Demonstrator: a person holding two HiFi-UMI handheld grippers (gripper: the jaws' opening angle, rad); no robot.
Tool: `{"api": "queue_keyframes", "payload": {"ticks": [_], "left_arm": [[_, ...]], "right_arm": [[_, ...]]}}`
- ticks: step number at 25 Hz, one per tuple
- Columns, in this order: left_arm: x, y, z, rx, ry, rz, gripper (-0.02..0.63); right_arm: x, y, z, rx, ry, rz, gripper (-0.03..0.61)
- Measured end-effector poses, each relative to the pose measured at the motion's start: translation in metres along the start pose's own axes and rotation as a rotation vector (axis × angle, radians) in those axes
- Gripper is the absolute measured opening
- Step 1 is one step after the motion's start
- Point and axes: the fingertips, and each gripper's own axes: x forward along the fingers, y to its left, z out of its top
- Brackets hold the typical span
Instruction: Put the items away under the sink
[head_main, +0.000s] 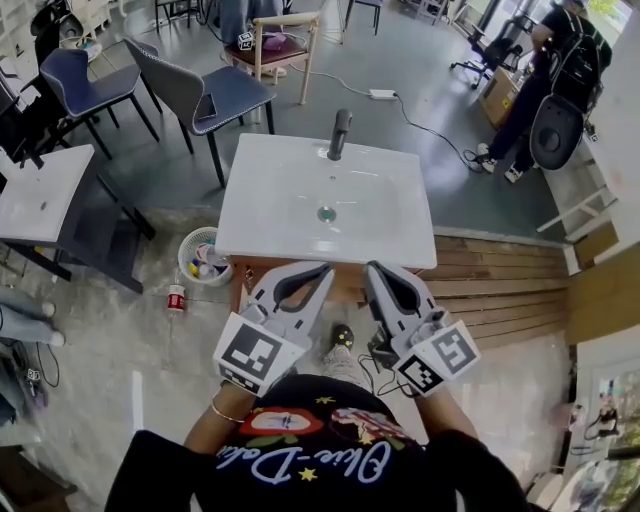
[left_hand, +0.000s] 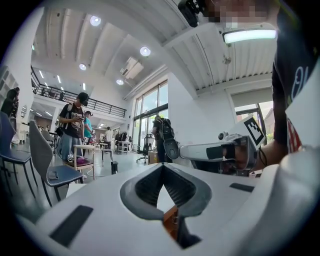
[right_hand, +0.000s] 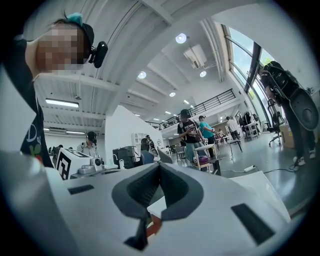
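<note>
Head view: left gripper (head_main: 322, 270) and right gripper (head_main: 374, 270) held side by side at 6 o'clock of sink (head_main: 280, 190). Fingers of both closed tip to tip, nothing held between. Basket (head_main: 183, 250) of items seen on floor at sink's 8 o'clock, small bottle (head_main: 176, 298) just beside it.

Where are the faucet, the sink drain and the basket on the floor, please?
faucet (head_main: 340, 133): head view, middle of its spout.
sink drain (head_main: 327, 213): head view, its centre.
basket (head_main: 184, 252): head view, left rim.
</note>
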Motion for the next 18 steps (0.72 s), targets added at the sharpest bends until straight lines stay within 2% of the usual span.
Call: {"api": "queue_keyframes", "payload": {"ticks": [5, 18], "left_arm": [[-0.001, -0.002, 0.002, 0.006, -0.003, -0.016, 0.006], [-0.005, -0.005, -0.002, -0.009, 0.003, -0.019, 0.008]], "right_arm": [[-0.006, 0.005, -0.003, -0.028, 0.015, -0.010, 0.008], [-0.020, 0.009, -0.012, -0.006, 0.027, -0.032, 0.008]]}}
